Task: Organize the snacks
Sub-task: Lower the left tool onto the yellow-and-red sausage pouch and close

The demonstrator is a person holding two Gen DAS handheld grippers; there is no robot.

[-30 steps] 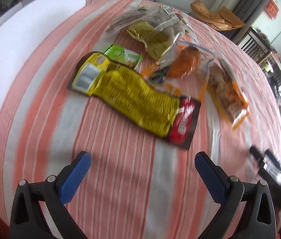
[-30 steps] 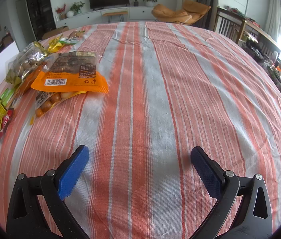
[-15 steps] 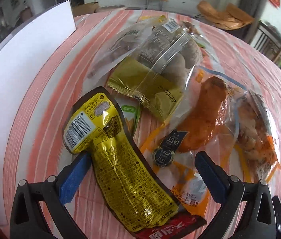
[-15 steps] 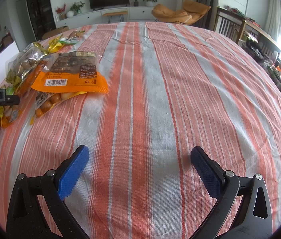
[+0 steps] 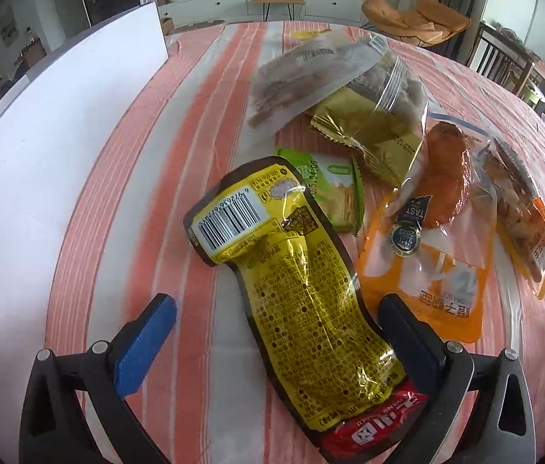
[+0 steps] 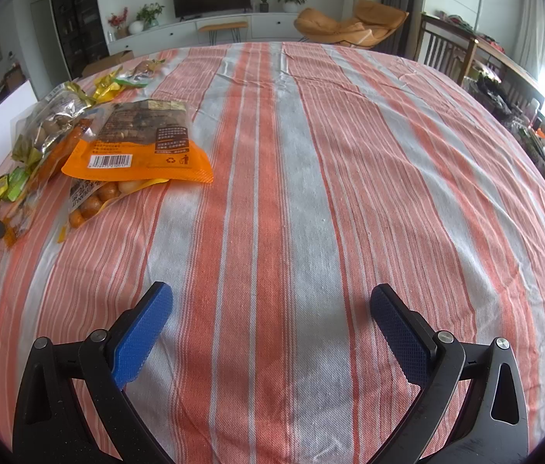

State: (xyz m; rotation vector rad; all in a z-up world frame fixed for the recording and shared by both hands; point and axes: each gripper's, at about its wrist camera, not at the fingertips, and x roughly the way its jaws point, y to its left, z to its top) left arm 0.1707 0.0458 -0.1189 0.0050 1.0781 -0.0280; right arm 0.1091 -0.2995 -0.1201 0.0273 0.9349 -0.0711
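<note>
- Two grippers we hold, both with fingers spread wide and gripping nothing.
- Our left gripper (image 5: 278, 319) straddles the yellow snack pouch (image 5: 303, 297), which lies flat on the striped bench (image 5: 129, 178) beside an orange packet (image 5: 427, 266).
- Our right gripper (image 6: 270, 309) hangs over bare cloth, well apart from the snacks.

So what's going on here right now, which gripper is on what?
The left gripper is open and straddles the long yellow snack pouch, which lies flat on the striped tablecloth at the near edge of the snack pile; nothing is gripped yet. The right gripper is open and empty over bare cloth, away from the snacks.
</note>
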